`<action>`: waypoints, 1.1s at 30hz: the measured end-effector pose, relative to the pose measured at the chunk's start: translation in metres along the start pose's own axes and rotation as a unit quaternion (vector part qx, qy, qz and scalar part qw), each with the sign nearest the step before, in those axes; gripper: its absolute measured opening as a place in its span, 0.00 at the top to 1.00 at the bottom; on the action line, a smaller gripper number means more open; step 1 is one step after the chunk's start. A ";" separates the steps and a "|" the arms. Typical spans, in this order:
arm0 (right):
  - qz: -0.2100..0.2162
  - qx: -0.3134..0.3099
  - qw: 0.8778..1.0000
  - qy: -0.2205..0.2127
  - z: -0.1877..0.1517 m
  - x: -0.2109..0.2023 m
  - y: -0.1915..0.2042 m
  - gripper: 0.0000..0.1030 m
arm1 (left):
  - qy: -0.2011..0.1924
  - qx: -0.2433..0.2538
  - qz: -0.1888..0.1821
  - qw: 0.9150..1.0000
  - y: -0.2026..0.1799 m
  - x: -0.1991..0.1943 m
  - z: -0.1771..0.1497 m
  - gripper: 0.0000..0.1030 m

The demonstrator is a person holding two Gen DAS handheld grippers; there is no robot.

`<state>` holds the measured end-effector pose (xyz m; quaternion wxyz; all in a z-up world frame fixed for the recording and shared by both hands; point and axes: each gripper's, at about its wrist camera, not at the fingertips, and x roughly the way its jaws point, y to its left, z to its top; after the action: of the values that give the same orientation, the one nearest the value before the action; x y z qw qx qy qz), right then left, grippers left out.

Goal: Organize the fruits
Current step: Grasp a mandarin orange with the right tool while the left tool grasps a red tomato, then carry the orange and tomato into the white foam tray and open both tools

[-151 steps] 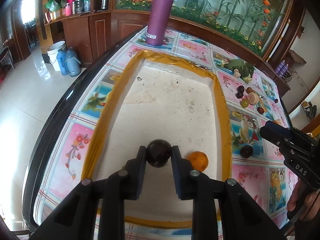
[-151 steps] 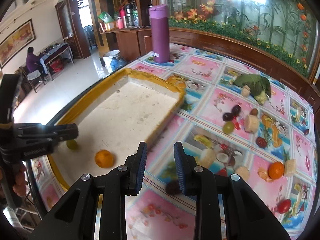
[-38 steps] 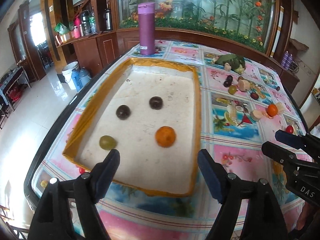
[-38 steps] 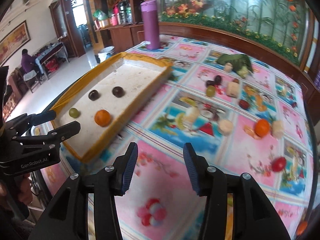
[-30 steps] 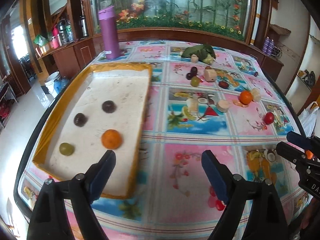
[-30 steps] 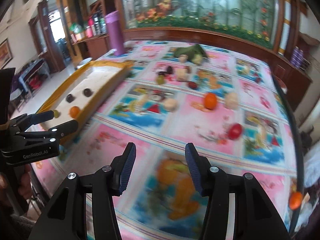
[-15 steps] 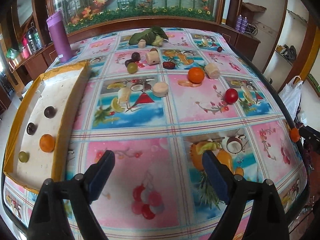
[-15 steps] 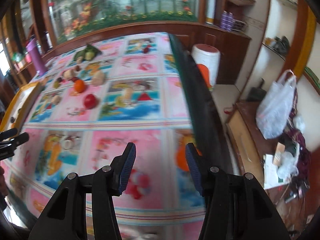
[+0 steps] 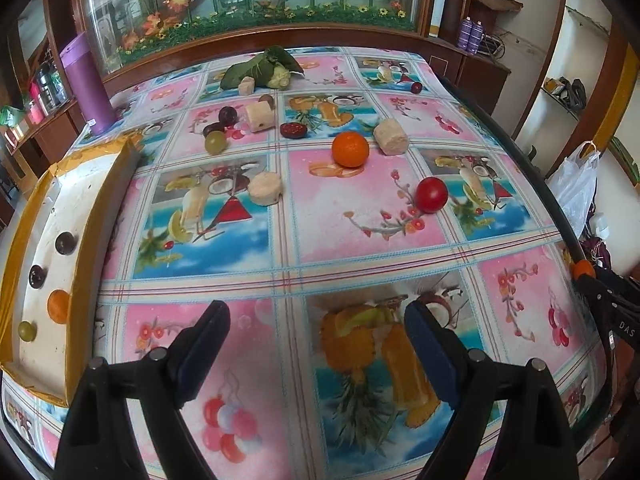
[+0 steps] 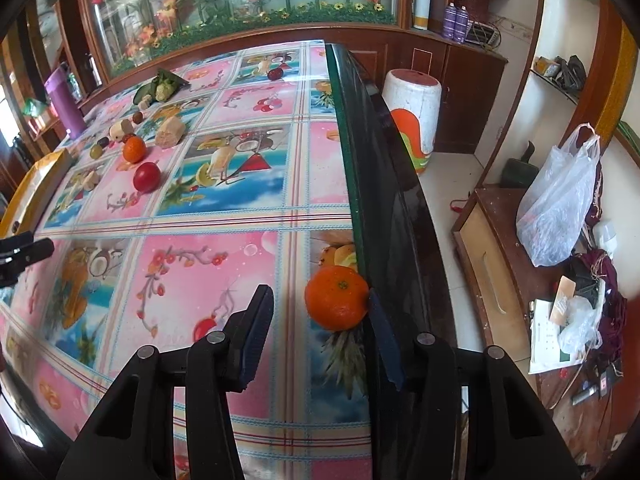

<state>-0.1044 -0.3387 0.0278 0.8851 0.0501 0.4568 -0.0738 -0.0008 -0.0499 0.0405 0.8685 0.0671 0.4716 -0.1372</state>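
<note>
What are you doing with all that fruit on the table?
A person holding two grippers is sorting fruit into a white tray at the table's left end. Four pieces already sit in it: two dark plums, an orange and a green grape. The right gripper is open around another orange right at the table's edge, one finger touching it, not squeezing yet. The left gripper is open and empty over the tablecloth. A tomato, an orange and other bits still wait farther back.

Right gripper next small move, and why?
Probably shift slightly right and close on the orange. The right gripper is open, and the orange sits at the table edge beside the right finger, with a gap to the left one, so it is off-centre.
</note>
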 end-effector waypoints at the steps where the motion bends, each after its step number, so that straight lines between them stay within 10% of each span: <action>1: -0.003 -0.001 1.000 0.003 0.000 0.002 -0.002 0.58 | 0.002 0.002 -0.002 1.000 -0.005 0.003 0.004 0.12; 15: 0.040 0.006 0.999 -0.013 0.005 -0.008 -0.006 0.68 | -0.001 0.010 -0.019 1.000 -0.073 0.054 0.062 0.13; 24: 0.060 -0.013 0.998 -0.016 0.009 -0.010 0.012 0.67 | 0.006 0.011 -0.046 0.999 -0.083 0.078 0.067 0.68; 33: 0.072 -0.041 0.996 -0.030 0.019 -0.013 0.042 0.67 | -0.011 0.008 -0.060 0.998 -0.049 0.046 0.050 0.68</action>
<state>-0.0897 -0.2995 0.0505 0.9028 0.0441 0.4277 0.0077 0.0483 -0.1174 0.0295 0.8632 0.0442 0.4641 -0.1938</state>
